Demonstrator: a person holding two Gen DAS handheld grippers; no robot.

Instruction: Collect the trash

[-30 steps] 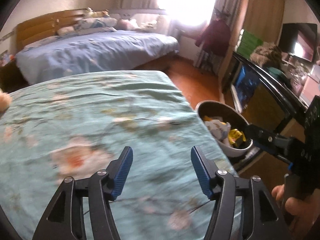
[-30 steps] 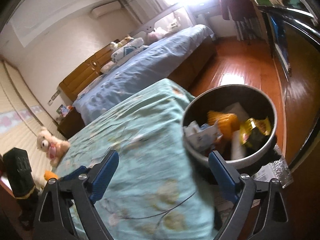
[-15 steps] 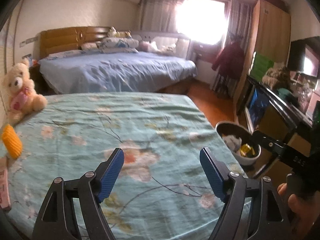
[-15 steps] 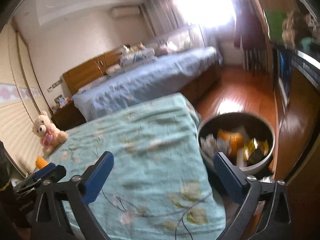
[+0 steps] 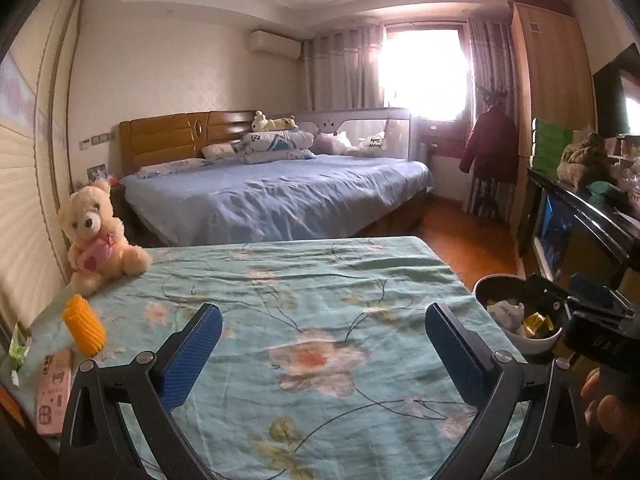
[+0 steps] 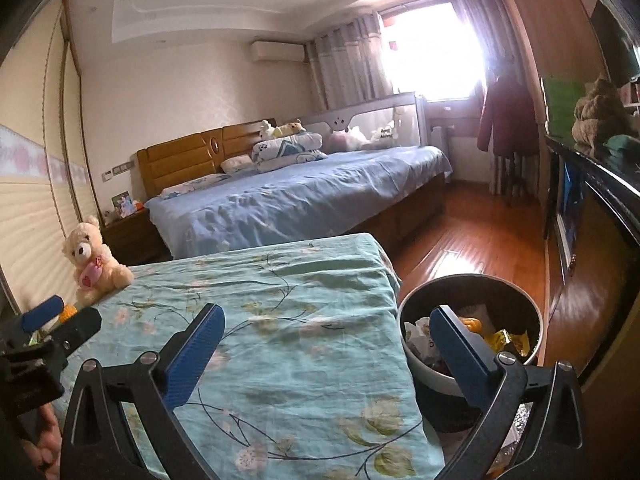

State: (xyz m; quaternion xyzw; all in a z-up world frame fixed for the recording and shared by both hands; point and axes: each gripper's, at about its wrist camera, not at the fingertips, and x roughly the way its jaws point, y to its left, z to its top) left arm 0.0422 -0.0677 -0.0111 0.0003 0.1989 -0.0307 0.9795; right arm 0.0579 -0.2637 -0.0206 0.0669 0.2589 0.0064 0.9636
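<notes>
Both your grippers are empty with fingers spread wide: the left gripper point(image 5: 322, 350) hovers over the floral bed point(image 5: 304, 280), and the right gripper point(image 6: 326, 350) hangs at the bed's right edge, its right finger in front of the bin point(image 6: 472, 344). The bin stands on the floor just beside the bed and already holds wrappers and something orange.

You look to be between drops, hunting the next piece. What remains lies at the far left of the bed: a yellow corn point(image 5: 84, 326) near the bear point(image 5: 98, 236), a green wrapper point(image 5: 18, 346) at the edge, and a pink card point(image 5: 54, 390) closer to you. Whether the card is trash is unclear.

Next, swing the left gripper leftward over the corn, lower, and close across its ribbed sides. Leave the bear alone.
</notes>
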